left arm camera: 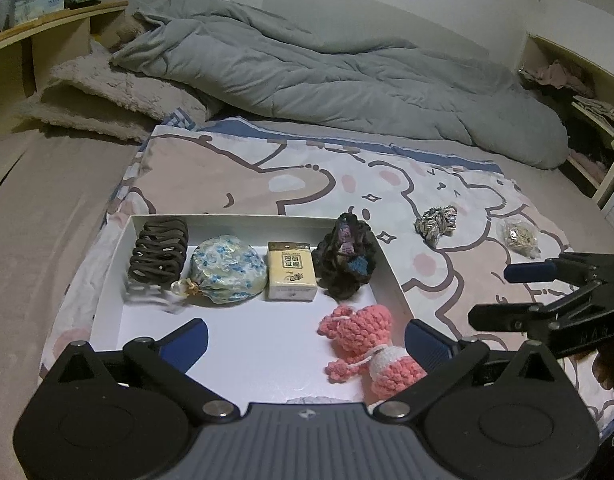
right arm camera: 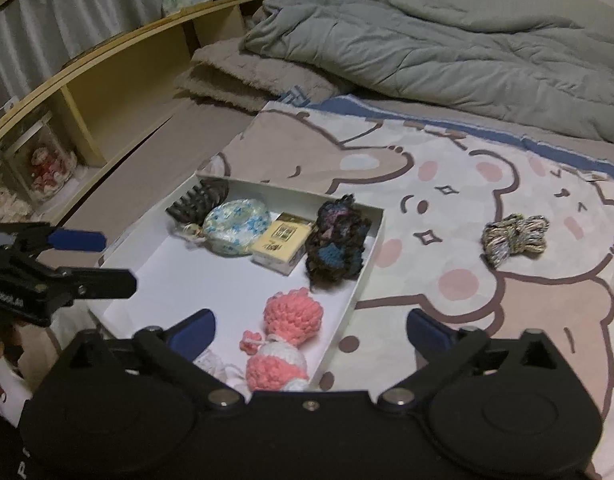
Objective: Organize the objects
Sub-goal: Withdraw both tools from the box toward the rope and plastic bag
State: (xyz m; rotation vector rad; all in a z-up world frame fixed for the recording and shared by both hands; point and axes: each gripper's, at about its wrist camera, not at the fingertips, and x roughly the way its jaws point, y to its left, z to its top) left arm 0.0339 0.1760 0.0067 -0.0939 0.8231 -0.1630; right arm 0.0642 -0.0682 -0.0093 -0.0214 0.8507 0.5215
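A white shallow box lies on the bed. Along its far side sit a dark hair claw, a blue floral pouch, a yellow pack and a dark crochet piece. A pink crochet doll lies at the near right. A multicolour yarn bundle and a small gold item lie on the blanket outside the box. My left gripper is open over the box. My right gripper is open, above the box's right edge.
A cartoon bear blanket covers the bed. A grey duvet is bunched at the back, with a folded beige blanket. Wooden shelving runs along the left, and a shelf unit stands right.
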